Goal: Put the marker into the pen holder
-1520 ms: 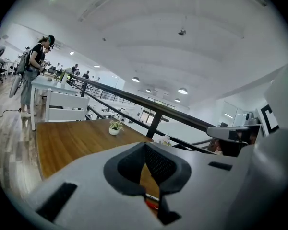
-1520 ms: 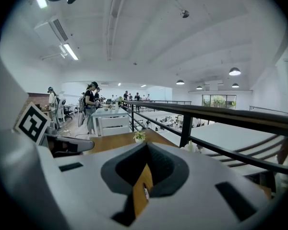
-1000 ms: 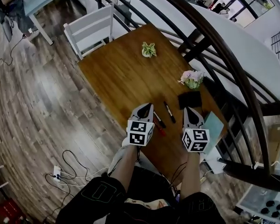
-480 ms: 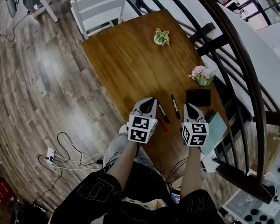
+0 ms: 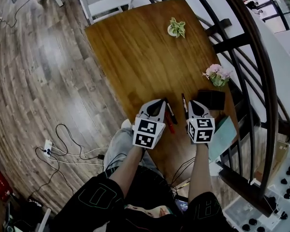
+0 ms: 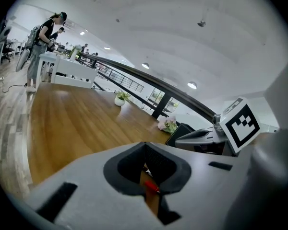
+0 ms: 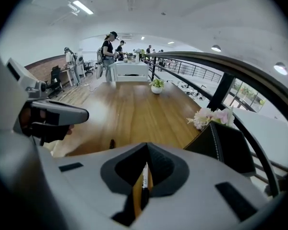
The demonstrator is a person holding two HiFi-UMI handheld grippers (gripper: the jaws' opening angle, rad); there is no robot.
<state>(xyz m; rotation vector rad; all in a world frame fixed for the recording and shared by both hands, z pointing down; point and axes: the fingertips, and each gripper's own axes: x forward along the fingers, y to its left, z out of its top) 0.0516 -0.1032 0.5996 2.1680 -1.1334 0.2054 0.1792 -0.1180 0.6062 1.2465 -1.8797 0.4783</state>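
Black marker [image 5: 183, 103] lies just left of the right claw [image 5: 194, 104], which looks closed and empty.

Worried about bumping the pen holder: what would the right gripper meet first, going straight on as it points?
Probably not the pen holder, which sits right of its line. Ahead of the right gripper is bare table; the black marker just under its fingers might get brushed first.
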